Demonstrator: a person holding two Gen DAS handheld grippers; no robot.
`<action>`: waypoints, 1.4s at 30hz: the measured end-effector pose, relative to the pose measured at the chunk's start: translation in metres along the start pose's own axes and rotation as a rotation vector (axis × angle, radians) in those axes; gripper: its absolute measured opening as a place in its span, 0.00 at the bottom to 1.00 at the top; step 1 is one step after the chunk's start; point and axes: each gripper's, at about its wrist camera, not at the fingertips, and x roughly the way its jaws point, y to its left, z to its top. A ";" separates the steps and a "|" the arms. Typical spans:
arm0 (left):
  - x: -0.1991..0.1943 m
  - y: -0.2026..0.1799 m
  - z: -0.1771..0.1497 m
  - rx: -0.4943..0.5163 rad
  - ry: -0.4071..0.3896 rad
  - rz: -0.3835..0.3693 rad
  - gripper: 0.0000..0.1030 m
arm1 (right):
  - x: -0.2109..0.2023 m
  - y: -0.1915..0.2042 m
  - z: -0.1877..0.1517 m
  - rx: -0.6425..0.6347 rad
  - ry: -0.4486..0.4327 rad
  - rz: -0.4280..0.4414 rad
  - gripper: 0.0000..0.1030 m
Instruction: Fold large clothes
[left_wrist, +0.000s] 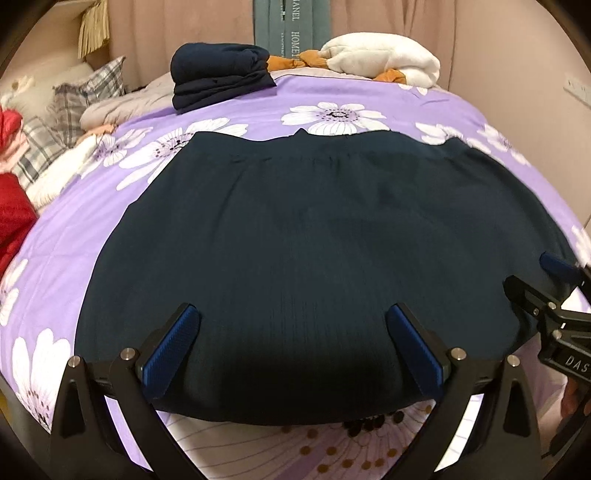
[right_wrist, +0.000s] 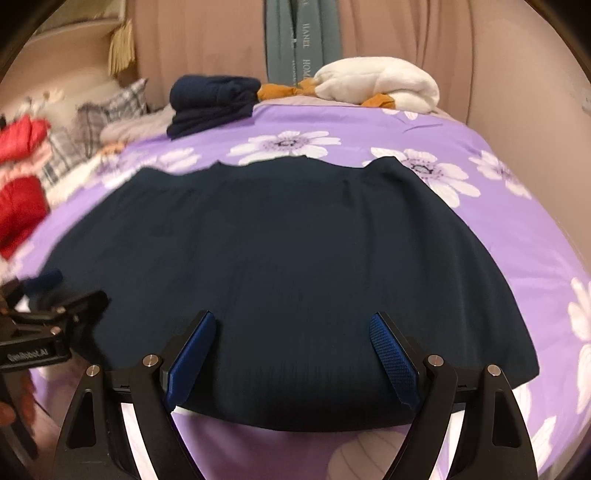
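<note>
A large dark navy garment (left_wrist: 295, 229) (right_wrist: 288, 243) lies spread flat on the purple flowered bedcover (left_wrist: 55, 236) (right_wrist: 517, 229). Its near hem runs just under both sets of fingers. My left gripper (left_wrist: 293, 310) hovers open over the near left part of the garment, with only flat fabric below its blue pads. My right gripper (right_wrist: 293, 319) stands open in the same way over the near right part. Each gripper also shows at the edge of the other's view: the right gripper (left_wrist: 535, 277) and the left gripper (right_wrist: 70, 291), both with fingers apart.
A folded stack of navy clothes (left_wrist: 221, 74) (right_wrist: 210, 103) sits at the far side of the bed. Beside it lies a white and orange plush toy (left_wrist: 384, 59) (right_wrist: 380, 83). Plaid pillows (left_wrist: 85, 92) and red clothing (left_wrist: 11, 214) (right_wrist: 22, 206) lie at the left. Curtains hang behind.
</note>
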 end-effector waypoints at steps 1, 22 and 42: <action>0.001 -0.001 -0.001 0.011 0.005 0.006 0.99 | 0.001 0.003 -0.003 -0.026 0.000 -0.015 0.83; -0.030 0.036 -0.015 -0.142 -0.084 -0.019 0.99 | -0.018 0.004 -0.017 -0.059 -0.020 -0.032 0.84; -0.001 0.071 -0.014 -0.215 -0.020 0.058 0.99 | 0.004 -0.023 -0.004 0.034 -0.028 -0.097 0.84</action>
